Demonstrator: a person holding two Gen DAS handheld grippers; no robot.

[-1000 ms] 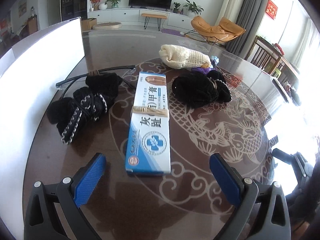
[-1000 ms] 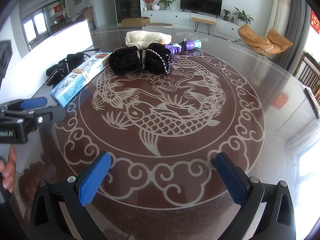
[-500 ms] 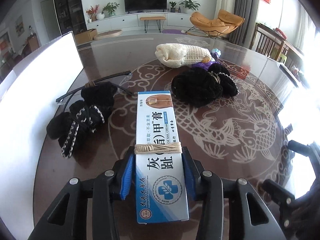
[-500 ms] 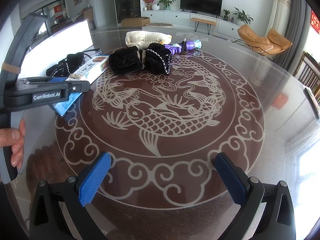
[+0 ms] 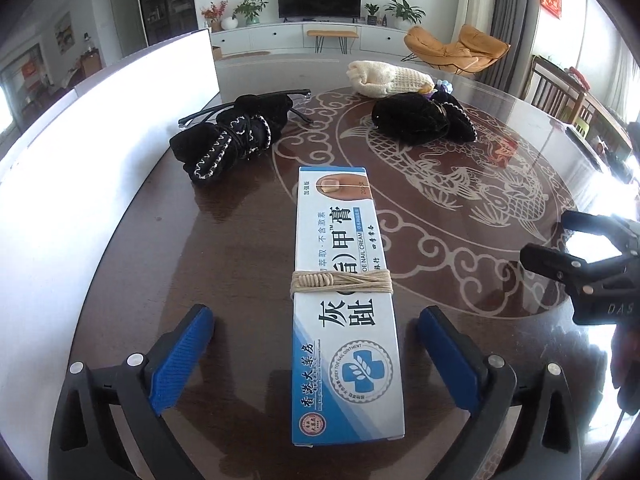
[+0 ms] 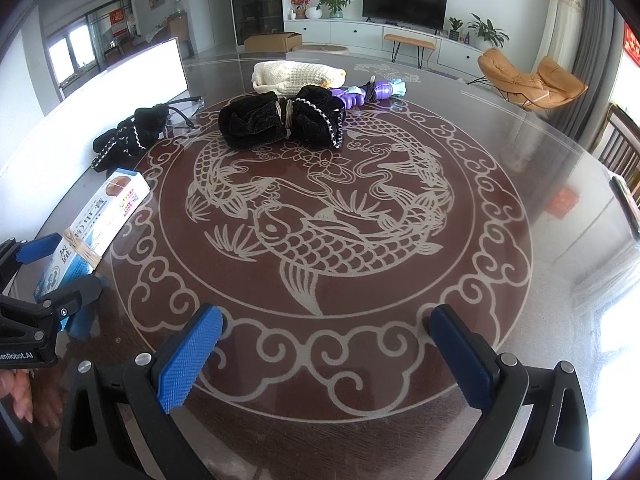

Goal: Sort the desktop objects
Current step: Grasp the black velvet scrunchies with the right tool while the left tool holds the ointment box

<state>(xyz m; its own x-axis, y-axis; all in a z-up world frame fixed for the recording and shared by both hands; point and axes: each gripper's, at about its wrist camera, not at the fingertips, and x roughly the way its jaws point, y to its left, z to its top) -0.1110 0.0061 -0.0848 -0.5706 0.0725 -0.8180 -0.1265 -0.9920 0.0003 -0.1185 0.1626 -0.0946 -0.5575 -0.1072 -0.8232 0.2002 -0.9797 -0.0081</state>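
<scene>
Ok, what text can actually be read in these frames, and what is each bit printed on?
"灰趾甲膏" on the box.
"OE NAIL CREAM", same box, partly under the twine.
"GREY TOE NAIL OINTMENT", ringing its blue cross.
"enRobot.AI" on the left gripper.
"DAS" on the right gripper.
Smaller print on the box: too small.

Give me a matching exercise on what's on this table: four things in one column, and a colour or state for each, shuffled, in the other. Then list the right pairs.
Things
1. long cardboard ointment box
2. knitted cloth bundle
3. plastic toy
4. left gripper

Colour or state
A. purple, lying behind the black velvet bundle
B. blue and white, with twine wound round its middle
C. jaws opening, the box lying between them untouched
D. cream, at the far side of the table

Pairs: 1-B, 2-D, 3-A, 4-C
</scene>
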